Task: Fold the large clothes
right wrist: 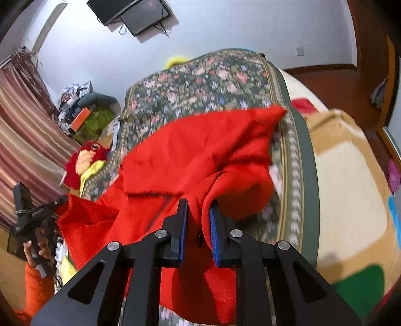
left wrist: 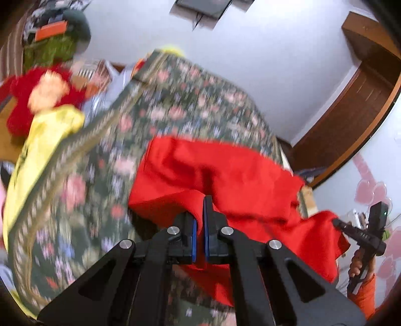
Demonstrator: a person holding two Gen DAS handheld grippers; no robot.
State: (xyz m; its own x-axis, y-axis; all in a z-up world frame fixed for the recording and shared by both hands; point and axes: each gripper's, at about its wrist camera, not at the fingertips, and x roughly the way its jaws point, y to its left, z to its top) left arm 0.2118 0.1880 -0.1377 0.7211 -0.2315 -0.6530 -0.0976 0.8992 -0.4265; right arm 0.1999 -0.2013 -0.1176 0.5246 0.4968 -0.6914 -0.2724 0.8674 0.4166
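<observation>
A large red garment [left wrist: 225,170] lies partly lifted off a bed with a dark floral cover [left wrist: 175,100]. My left gripper [left wrist: 199,210] is shut on a thin edge of it, the blue pads almost touching. In the right wrist view the same red garment [right wrist: 200,150] bunches up, and my right gripper [right wrist: 198,204] is shut on a thick fold of it. Each gripper shows in the other's view, holding a corner of the cloth: the right gripper [left wrist: 335,222] at the right edge, the left gripper [right wrist: 62,199] at the left edge. A person's hands in orange sleeves hold both.
A yellow cloth [left wrist: 50,133] and a red plush toy [left wrist: 37,95] lie at the bed's left side. A beige patterned blanket [right wrist: 351,175] covers the bed's right part. A striped curtain [right wrist: 25,125], cluttered shelf, wall screen [right wrist: 132,12] and wooden door [left wrist: 363,100] surround the bed.
</observation>
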